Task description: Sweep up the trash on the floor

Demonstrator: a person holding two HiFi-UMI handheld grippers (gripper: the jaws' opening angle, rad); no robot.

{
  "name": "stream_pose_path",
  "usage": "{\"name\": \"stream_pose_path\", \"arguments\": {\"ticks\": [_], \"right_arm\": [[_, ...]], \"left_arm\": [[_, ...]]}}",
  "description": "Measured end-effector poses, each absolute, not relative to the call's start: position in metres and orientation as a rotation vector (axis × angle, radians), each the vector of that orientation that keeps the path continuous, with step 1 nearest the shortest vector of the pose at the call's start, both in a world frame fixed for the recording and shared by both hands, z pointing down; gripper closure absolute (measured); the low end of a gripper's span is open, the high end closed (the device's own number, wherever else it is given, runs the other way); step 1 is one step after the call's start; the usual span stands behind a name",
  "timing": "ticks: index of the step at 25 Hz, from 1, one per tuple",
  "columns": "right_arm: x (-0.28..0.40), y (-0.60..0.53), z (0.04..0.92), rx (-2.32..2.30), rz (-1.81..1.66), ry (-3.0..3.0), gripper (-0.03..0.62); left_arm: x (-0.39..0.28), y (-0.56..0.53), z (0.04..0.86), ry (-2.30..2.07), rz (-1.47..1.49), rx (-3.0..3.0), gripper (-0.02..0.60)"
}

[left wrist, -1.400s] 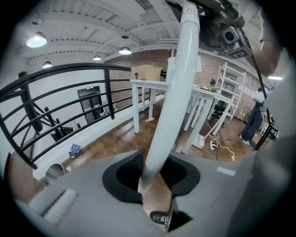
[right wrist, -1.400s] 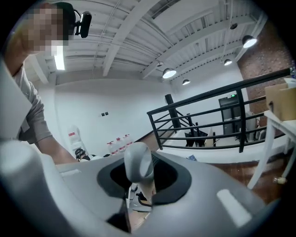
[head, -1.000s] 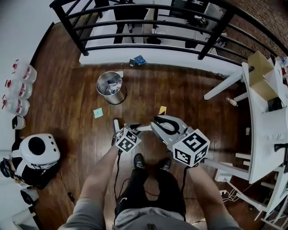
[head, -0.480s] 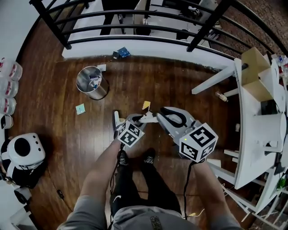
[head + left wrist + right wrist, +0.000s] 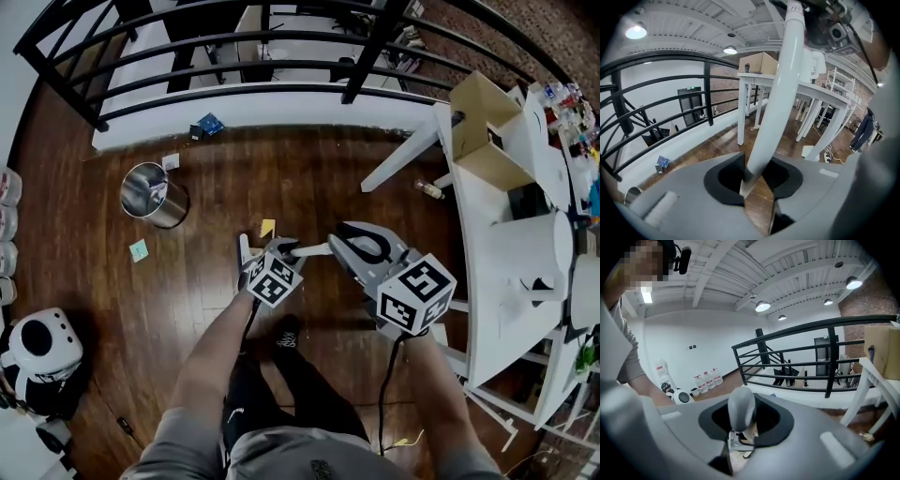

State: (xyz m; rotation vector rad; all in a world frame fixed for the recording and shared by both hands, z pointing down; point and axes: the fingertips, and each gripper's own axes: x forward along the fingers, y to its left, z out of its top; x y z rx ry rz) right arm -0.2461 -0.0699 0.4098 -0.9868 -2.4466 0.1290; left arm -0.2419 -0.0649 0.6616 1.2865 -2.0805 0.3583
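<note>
A white broom handle [image 5: 312, 250] runs between my two grippers, and in the left gripper view the broom handle [image 5: 780, 93] rises up out of the jaws. My left gripper [image 5: 281, 248] [image 5: 757, 186] is shut on its lower part. My right gripper [image 5: 350, 246] [image 5: 740, 430] is shut on the grey handle end [image 5: 741, 409]. On the wooden floor lie a yellow paper scrap [image 5: 267, 228] just ahead of the left gripper, a green note [image 5: 139, 250] further left, and a white scrap [image 5: 170, 161] by the metal bin [image 5: 150, 195].
A white table [image 5: 497, 272] with a cardboard box [image 5: 483, 127] stands close on the right, its legs reaching onto the floor. A black railing [image 5: 234, 66] and a white ledge with a blue item [image 5: 208, 125] close off the far side. A white round device [image 5: 42, 342] sits at the left.
The whole view has shifted: bin, notes and railing slid left in the picture and the table came closer on the right. Both grippers keep their hold on the handle.
</note>
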Motion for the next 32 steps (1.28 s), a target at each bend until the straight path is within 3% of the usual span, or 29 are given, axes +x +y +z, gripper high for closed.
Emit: {"name": "stream_pose_path", "arguments": {"ticks": [5, 14, 25, 32], "right_arm": [[-0.249, -0.050, 0.393, -1.071, 0.181, -2.450, 0.522], [-0.249, 0.110, 0.389, -1.312, 0.202, -2.366, 0.523], [-0.254, 0.348, 0.439, -1.323, 0.278, -2.311, 0.522], [-0.266, 0.422, 0.476, -1.233, 0.284, -2.321, 0.523]], "left_arm": [[-0.245, -0.035, 0.646, -2.083, 0.409, 1.241, 0.488], [-0.250, 0.144, 0.639, -2.122, 0.450, 1.035, 0.486], [-0.253, 0.405, 0.683, -2.041, 0.535, 0.983, 0.483], [-0.268, 0.475, 0.720, -1.999, 0.562, 1.041, 0.483]]}}
